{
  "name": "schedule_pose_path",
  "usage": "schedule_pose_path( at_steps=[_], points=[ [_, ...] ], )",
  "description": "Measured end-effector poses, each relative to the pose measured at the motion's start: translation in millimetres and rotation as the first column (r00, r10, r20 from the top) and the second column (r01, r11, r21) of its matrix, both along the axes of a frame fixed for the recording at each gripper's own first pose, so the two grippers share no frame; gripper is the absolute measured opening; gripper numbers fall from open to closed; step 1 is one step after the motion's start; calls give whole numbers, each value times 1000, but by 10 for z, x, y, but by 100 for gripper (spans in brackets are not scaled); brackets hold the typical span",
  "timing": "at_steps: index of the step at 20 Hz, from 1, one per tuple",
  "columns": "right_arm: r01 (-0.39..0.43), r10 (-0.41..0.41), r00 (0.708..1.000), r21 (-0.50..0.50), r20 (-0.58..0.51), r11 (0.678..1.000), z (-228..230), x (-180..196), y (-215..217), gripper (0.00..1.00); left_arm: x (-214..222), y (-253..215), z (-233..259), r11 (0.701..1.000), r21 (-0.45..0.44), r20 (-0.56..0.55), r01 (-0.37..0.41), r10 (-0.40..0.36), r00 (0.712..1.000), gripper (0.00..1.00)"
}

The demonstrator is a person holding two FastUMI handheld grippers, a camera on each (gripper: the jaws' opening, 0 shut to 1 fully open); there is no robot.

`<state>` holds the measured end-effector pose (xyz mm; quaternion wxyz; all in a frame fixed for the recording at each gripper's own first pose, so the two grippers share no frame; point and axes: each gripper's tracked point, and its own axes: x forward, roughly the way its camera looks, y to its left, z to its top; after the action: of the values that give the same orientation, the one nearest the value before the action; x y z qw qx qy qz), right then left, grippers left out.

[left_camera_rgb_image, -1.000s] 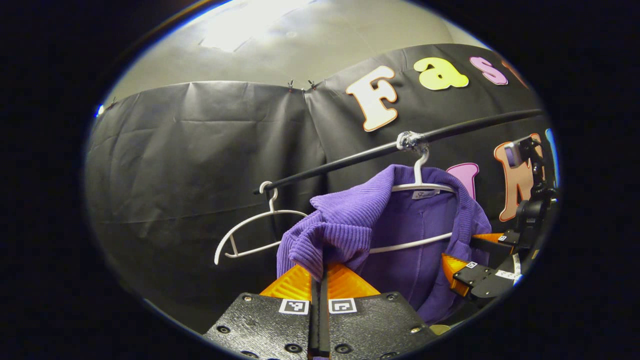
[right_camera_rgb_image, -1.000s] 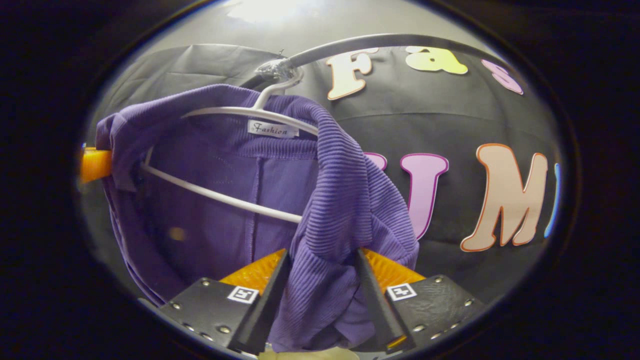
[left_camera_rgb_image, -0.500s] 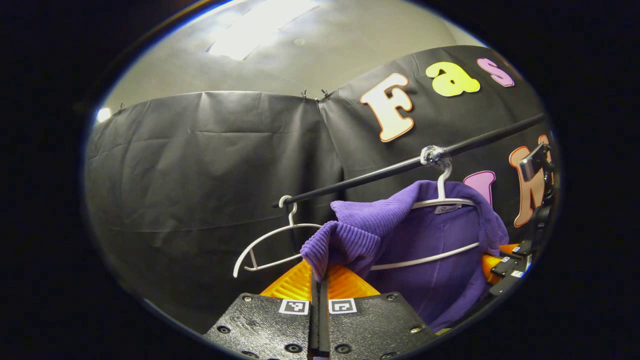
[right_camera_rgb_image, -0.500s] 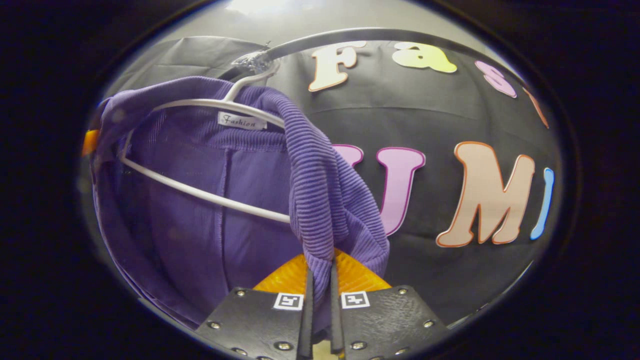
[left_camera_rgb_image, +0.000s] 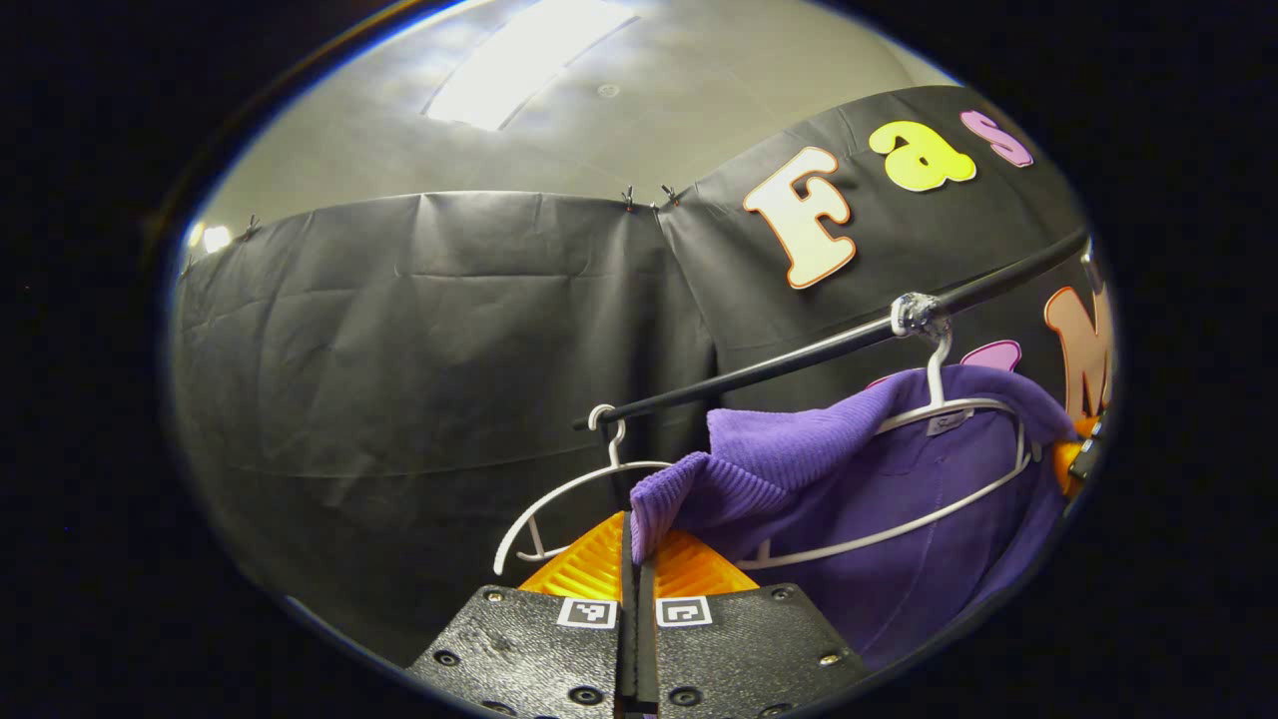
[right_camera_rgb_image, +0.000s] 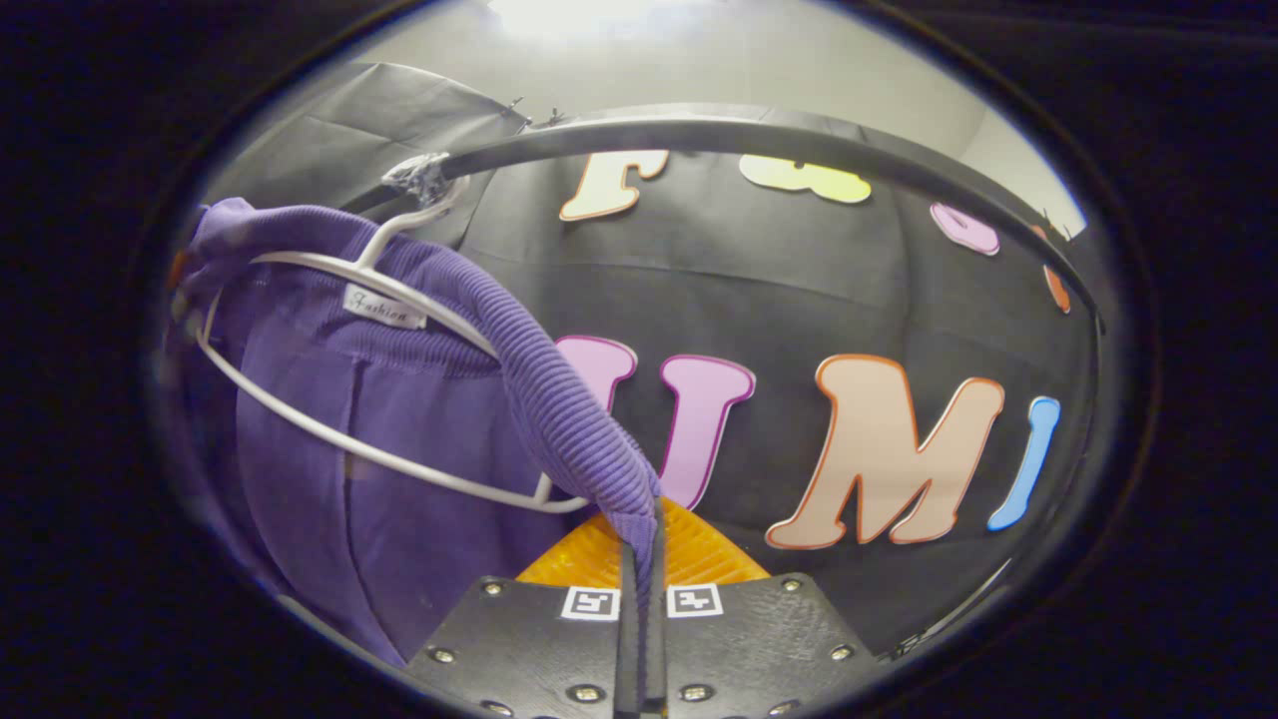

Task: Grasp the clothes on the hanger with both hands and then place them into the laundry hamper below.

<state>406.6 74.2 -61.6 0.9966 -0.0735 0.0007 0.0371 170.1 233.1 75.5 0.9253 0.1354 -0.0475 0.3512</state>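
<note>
A purple ribbed sweater [left_camera_rgb_image: 879, 519] hangs on a white hanger [left_camera_rgb_image: 939, 399] from a black rail [left_camera_rgb_image: 799, 359]. In the left gripper view my left gripper [left_camera_rgb_image: 635, 539] is shut on the sweater's left shoulder, pulled out sideways off the hanger's end. In the right gripper view the sweater [right_camera_rgb_image: 399, 499] drapes over the hanger [right_camera_rgb_image: 339, 280], and my right gripper [right_camera_rgb_image: 644, 524] is shut on its right shoulder, stretched taut from the hanger to the jaws. At the far right edge of the left gripper view a bit of the right gripper [left_camera_rgb_image: 1073, 459] shows beside the sweater.
A second white hanger [left_camera_rgb_image: 569, 489], bare, hangs at the left end of the rail. The rail [right_camera_rgb_image: 759, 135] arches across the top of the right gripper view. Black cloth wall stands close behind.
Both grippers have drawn outward, stretching the sweater's shoulders away from the hanger. The right gripper, open around the fabric a second ago, has shut on it.
</note>
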Motion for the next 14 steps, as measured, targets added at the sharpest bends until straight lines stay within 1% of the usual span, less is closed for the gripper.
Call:
schedule_pose_path(
  at_steps=[3, 5, 6, 7, 8, 9, 10, 11, 14],
  points=[
    [32, -31, 998, -15, 61, 999, 177, 105, -90, 3, 66, 44, -39, 1000, 12, -10, 2, -2, 1000, 0],
    [50, -46, 993, -33, 105, 998, 300, 178, -136, 0, 101, 82, -35, 1000, 28, -15, 7, -6, 1000, 0],
    [58, -53, 991, -42, 123, 997, 359, 209, -159, 0, 124, 101, -45, 999, 32, -16, 9, -8, 1000, 0],
    [63, -56, 988, -45, 142, 997, 412, 240, -173, 3, 142, 120, -42, 999, 36, -12, 11, -10, 1000, 0],
    [65, -57, 986, -46, 159, 997, 474, 265, -175, 3, 160, 145, -43, 999, 42, -13, 9, -9, 1000, 0],
    [67, -58, 983, -45, 174, 997, 525, 270, -178, 3, 167, 177, -37, 999, 51, -15, 2, -1, 1000, 2],
    [65, -56, 980, -43, 192, 997, 583, 272, -168, 3, 175, 204, -26, 998, 59, -12, -5, 6, 1000, 0],
    [63, -53, 977, -45, 209, 997, 631, 278, -152, 3, 193, 229, 18, 997, 74, -7, -12, 13, 1000, 0],
    [37, -25, 975, -46, 223, 998, 651, 261, -64, 3, 199, 381, 180, 993, 108, 20, -44, 42, 999, 2]
  ],
)
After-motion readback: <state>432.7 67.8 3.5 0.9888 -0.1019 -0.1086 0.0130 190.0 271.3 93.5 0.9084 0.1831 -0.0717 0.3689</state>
